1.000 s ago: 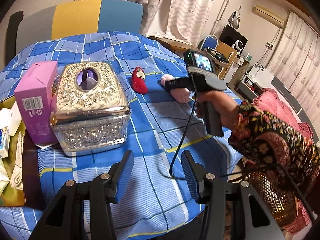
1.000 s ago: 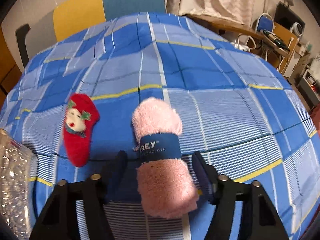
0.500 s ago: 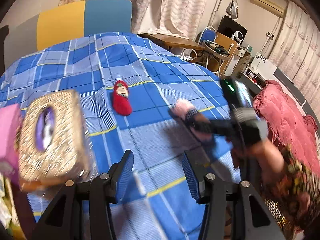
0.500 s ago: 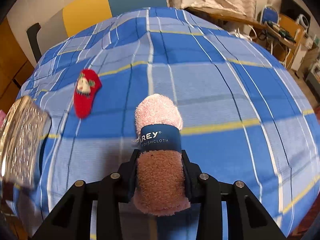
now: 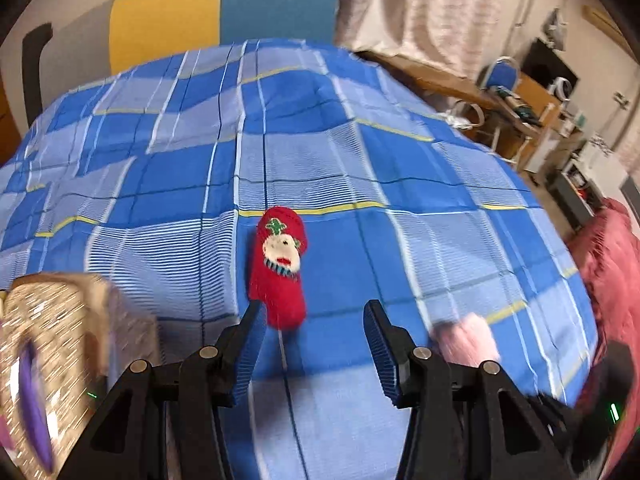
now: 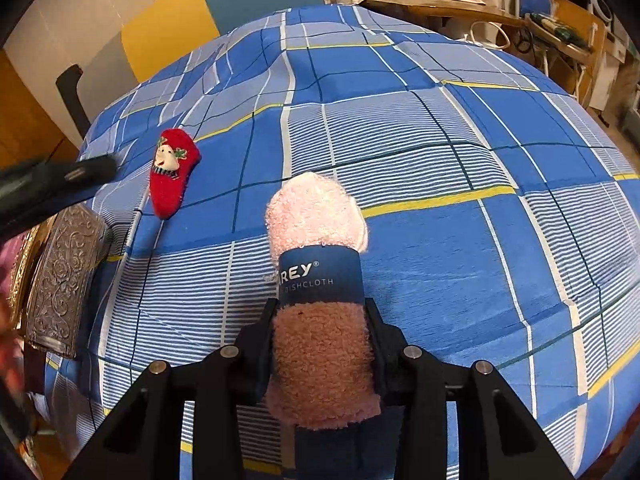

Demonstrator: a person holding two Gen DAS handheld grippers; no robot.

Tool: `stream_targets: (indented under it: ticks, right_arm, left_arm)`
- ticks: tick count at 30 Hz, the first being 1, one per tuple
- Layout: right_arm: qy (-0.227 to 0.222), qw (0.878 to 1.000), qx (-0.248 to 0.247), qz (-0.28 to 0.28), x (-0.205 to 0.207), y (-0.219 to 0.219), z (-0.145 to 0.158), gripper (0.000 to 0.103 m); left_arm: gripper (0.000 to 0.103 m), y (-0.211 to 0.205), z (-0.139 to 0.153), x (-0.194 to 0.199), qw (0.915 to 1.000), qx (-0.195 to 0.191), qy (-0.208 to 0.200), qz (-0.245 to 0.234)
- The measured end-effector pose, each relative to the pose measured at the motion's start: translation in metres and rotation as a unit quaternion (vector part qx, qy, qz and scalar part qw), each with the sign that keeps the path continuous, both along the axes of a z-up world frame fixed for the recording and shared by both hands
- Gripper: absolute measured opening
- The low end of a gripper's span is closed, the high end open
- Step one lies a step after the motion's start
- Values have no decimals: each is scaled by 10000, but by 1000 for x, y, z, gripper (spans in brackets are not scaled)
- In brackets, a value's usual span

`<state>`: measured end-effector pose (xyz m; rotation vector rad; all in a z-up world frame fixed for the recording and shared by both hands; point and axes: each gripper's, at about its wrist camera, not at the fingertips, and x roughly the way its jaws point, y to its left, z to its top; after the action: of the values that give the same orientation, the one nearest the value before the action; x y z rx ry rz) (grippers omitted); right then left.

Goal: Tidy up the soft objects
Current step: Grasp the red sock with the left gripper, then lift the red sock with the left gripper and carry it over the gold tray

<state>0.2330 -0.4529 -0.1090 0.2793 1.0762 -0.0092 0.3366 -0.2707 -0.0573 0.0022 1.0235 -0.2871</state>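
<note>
Pink terry dishcloth roll (image 6: 318, 280), banded by a dark blue paper sleeve printed "DISHCLOTH", sits clamped between the two black fingers of the right gripper (image 6: 320, 332); its pale far end projects forward over the blue plaid tablecloth (image 6: 460, 128). Left of the roll and farther from the camera lies a small red fleece sock with a white face patch (image 6: 173, 172), flat on the cloth. Left of the sock stands an embossed silver-and-gold metal tissue box (image 6: 64, 276), with the blurred left gripper above it.

In the left wrist view, the left gripper (image 5: 314, 344) is spread wide and holds nothing — the sock (image 5: 280, 270) lies just beyond its blue-padded fingers (image 5: 250, 354), nearer the left one. The pink roll (image 5: 466, 340) appears blurred, right of the sock; the tissue box (image 5: 52, 360) is to its left.
</note>
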Motion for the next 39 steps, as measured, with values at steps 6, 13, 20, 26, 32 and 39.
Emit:
stream_targets:
  ticks: [6,13,20,26,32,39]
  right_arm:
    - [55,9998,196,-11,0,-5,-1,42]
    - [94,9993,349,-53,1,-8,-2,42]
    - [60,9990,417,-143,1,-9,-2,42]
    - [46,9995,308,-85,-1,-7,-1,42]
    - [36,9997,256,-43,1,-7,-1,42]
    - [-8,10000,62,33,1,-2,-1,42]
  left_arm:
    - [51,-11,-27,37,9984,546,-132,110]
    - [48,-13,-48,50,9983,587,19,-1]
    - [13,-11,-42,42,9965,806,-143,-140]
    - [11,-4,-22,28,9983,507,-250,-126]
    - [11,6,-8,5,9996,77,-225,-148]
    - [10,20,4,-39,9989,-267,-319,-226]
